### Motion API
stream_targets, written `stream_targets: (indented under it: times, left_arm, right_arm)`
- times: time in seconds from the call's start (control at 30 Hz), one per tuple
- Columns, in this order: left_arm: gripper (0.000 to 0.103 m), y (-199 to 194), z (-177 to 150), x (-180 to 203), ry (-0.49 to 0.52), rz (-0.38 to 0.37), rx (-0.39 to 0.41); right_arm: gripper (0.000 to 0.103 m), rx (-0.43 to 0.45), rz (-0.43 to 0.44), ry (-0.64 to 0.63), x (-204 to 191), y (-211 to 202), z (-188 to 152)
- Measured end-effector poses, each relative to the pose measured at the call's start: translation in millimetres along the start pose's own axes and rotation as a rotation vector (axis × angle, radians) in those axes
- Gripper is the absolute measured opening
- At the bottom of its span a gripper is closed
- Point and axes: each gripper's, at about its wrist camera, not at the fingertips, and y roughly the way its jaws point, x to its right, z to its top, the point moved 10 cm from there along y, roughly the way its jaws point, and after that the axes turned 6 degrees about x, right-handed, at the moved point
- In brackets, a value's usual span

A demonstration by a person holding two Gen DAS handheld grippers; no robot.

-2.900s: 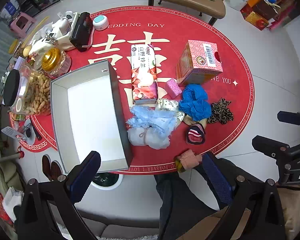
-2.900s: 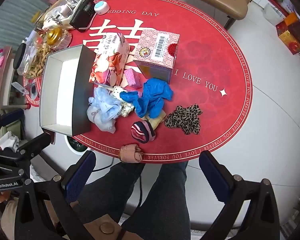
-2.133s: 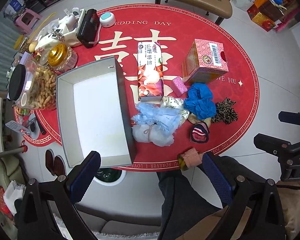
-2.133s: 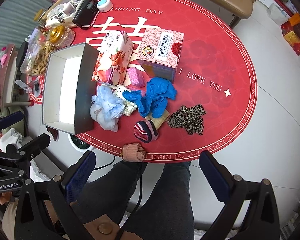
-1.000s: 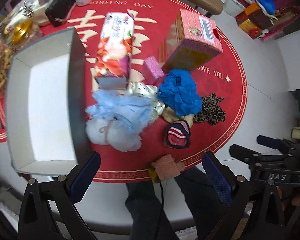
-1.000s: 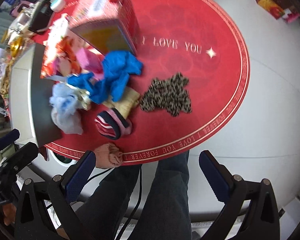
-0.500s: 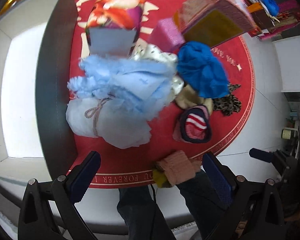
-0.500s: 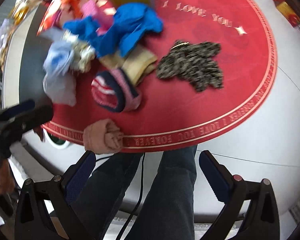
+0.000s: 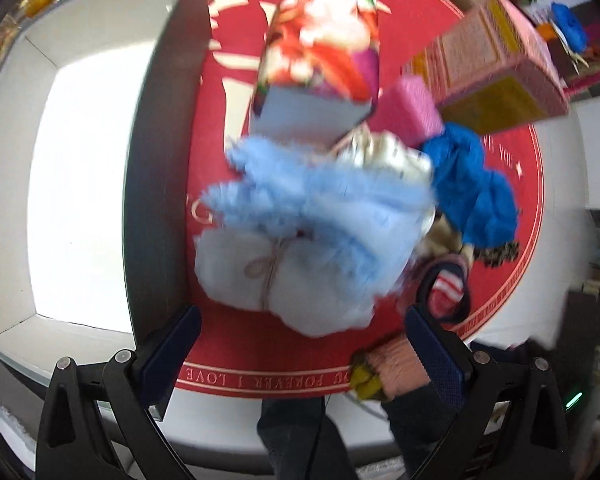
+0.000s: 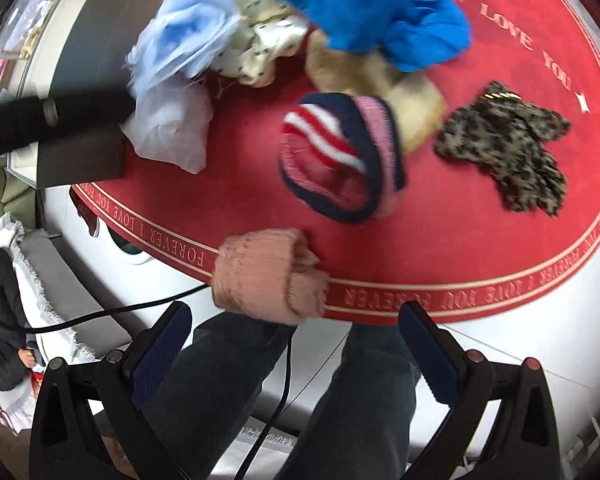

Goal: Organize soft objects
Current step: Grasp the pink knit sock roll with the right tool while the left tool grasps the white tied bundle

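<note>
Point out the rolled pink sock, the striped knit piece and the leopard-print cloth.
rolled pink sock [image 10: 266, 278]: right wrist view, middle of the roll at the mat's edge.
striped knit piece [image 10: 340, 158]: right wrist view, its striped centre.
leopard-print cloth [image 10: 508, 148]: right wrist view, middle of the fabric.

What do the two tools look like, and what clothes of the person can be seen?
Both the left tool and the right tool have black angular frames with silver round bolts and two fingers carrying dark blue textured pads. A black cable runs nearby. The person wears dark jeans.
</note>
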Motion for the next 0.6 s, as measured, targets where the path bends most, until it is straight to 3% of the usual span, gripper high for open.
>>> stream_targets:
  times: [0.17, 0.23, 0.3, 0.33, 0.47, 0.6]
  left_arm:
    - [0.102, -0.9, 17.6, 11.4, -0.069, -0.011, 0.009]
    - [0.102, 3.4, 19.1, 12.2, -0.073, 0.001, 0.0]
    - [0.102, 6.8, 17.0, 9.6, -0.078, 0.018, -0.013]
    - [0.102, 8.5, 15.0, 8.3, -0.085, 0.027, -0.021]
    - [0.102, 16.6, 2.8, 2.5, -0.15, 0.021, -0.055]
    - [0.102, 28.2, -9.3, -1.7, -0.286, 0.001, -0.064]
  right_arm:
    - [0.103, 0.016, -0.042, -0.056, -6.0, 23.8, 6.5]
    - [0.097, 0.016, -0.062, -0.078, -10.2, 32.3, 5.2]
    - [0.069, -0.005, -0.069, -0.087, -12.2, 40.5, 2.2]
    - [0.064, -0.02, -0.063, -0.079, -12.5, 44.2, 0.2]
    - [0.051, -0.004, -0.069, -0.05, 4.3, 34.6, 3.3]
    - [0.05, 0.046, -0.086, -0.001, 30.1, 18.0, 15.8]
